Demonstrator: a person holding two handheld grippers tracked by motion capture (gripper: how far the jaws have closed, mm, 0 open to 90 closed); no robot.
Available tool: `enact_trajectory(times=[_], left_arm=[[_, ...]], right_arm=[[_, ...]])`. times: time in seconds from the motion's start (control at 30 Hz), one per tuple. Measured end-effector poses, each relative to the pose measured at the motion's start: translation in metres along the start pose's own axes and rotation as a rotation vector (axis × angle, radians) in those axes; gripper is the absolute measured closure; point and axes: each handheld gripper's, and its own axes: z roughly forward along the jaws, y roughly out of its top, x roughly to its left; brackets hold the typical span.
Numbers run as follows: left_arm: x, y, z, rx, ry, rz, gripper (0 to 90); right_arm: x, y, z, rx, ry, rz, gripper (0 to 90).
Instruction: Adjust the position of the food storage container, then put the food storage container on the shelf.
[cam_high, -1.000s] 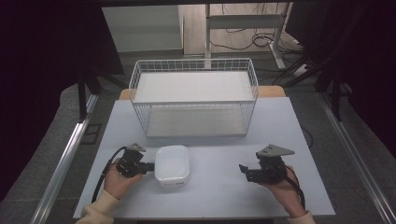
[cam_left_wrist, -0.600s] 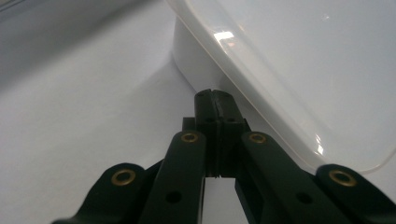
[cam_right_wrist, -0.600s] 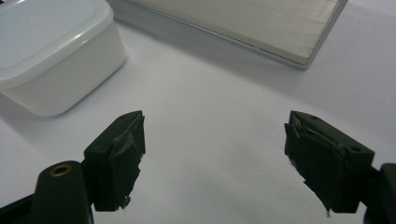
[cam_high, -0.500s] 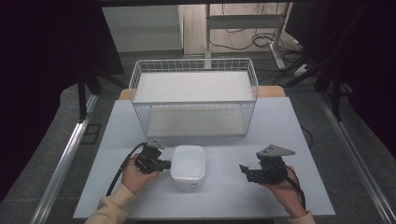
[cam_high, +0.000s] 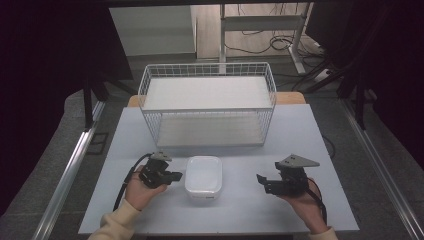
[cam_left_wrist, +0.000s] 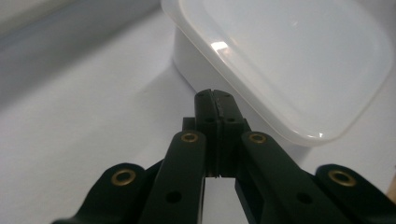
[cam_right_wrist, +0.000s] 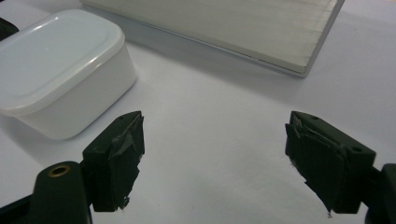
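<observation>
While the wire basket (cam_high: 207, 107) stands well beyond both grippers on the pale table (cam_high: 325, 130), the white lidded container (cam_high: 203, 174) sits between them, nearer the left one. Pressed together with nothing between its jaws, the left gripper (cam_high: 175, 176) has its tips just beside the container's side wall. Jaws wide apart and empty, the right gripper (cam_high: 261, 181) hovers near the container.

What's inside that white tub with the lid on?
That can't be told. The white tub sits closed on the table, its cloudy lid hiding whatever it holds. The left claw, shut with nothing in it, is right beside its wall. The wire basket behind looks empty.
</observation>
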Motion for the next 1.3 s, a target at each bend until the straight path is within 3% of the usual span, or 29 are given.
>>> enact_trajectory(times=[0.13,0.2,0.27,0.33,0.37,0.47,0.53,0.73,1.13,1.3], left_arm=[[0.000,-0.001,-0.013,-0.049,-0.001,-0.004,90.0],[-0.002,-0.003,-0.025,-0.098,0.012,-0.004,85.4],[-0.002,-0.004,-0.029,-0.113,0.025,-0.006,81.7],[-0.002,-0.005,-0.037,-0.141,0.044,-0.020,69.8],[-0.001,-0.006,-0.042,-0.153,0.049,-0.034,56.5],[0.001,-0.007,-0.046,-0.170,0.054,-0.050,44.9],[0.004,-0.007,-0.050,-0.191,0.038,-0.083,39.6],[0.006,-0.007,-0.052,-0.208,0.001,-0.114,34.5],[0.011,-0.009,-0.053,-0.220,-0.027,-0.170,32.3],[0.010,-0.006,-0.050,-0.214,-0.051,-0.183,33.1]], right_arm=[[-0.001,0.000,0.001,-0.012,0.017,0.015,19.3],[0.001,0.001,0.000,-0.021,0.051,0.027,18.8],[0.001,0.001,0.000,-0.025,0.055,0.024,18.8],[0.002,0.001,-0.001,-0.031,0.061,0.017,18.7],[0.001,0.001,0.000,-0.036,0.065,0.019,18.7],[0.001,0.001,0.000,-0.036,0.073,0.024,18.5],[0.002,0.001,0.001,-0.034,0.081,0.024,18.3],[0.004,0.001,0.002,-0.038,0.103,0.034,18.3],[0.009,0.006,0.003,-0.031,0.148,0.059,20.3],[0.011,0.009,0.005,-0.011,0.167,0.102,24.1]])
